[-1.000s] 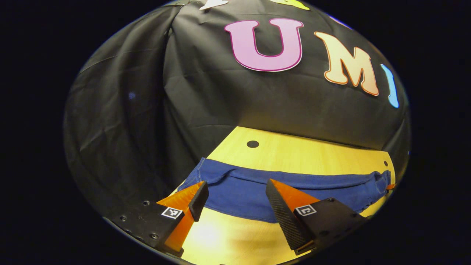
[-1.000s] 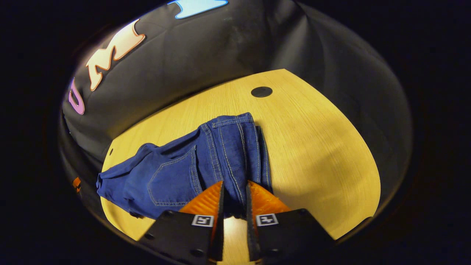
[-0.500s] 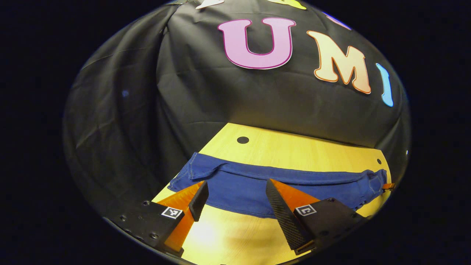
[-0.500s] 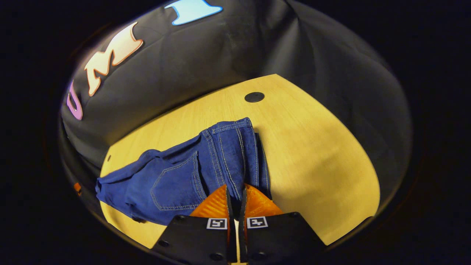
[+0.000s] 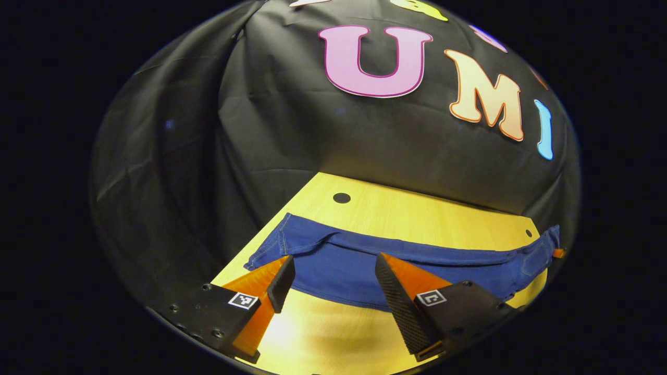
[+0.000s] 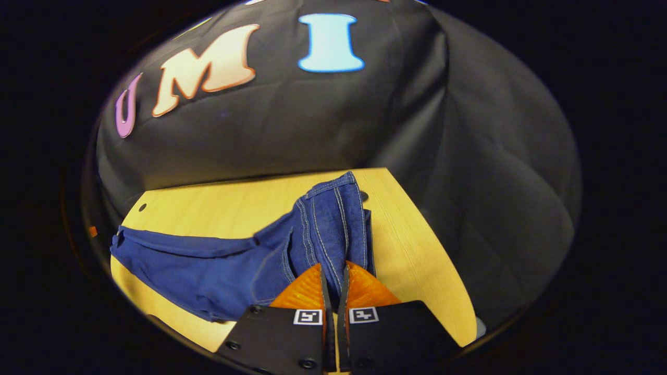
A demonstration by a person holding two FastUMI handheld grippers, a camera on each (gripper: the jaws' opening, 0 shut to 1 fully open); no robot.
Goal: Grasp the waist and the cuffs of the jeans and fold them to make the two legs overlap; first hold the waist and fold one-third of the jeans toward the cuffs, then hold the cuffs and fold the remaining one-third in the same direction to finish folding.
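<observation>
Blue jeans (image 5: pixel 417 260) lie lengthwise across the yellow wooden table (image 5: pixel 417 213), legs stacked. The cuff end (image 5: pixel 276 245) is at the left in the left gripper view. My left gripper (image 5: pixel 333 260) hangs open just in front of that end, with the near edge of the denim between its fingers and touching neither. In the right gripper view the waist end (image 6: pixel 333 219) stands raised off the table (image 6: pixel 219 208). My right gripper (image 6: pixel 334 268) is shut on the waist's near edge, and the denim sags away to the left (image 6: pixel 198 260).
A dark round hole (image 5: pixel 342 198) sits in the table behind the cuffs, and a small hole (image 5: pixel 529 233) near the far right corner. Black cloth walls close in the table's back and sides. Bare wood lies in front of the jeans (image 5: pixel 323 333).
My right gripper has shut on the waist and lifted it, swinging to face the back wall. The jeans pulled straighter. My left gripper stayed open by the cuffs.
</observation>
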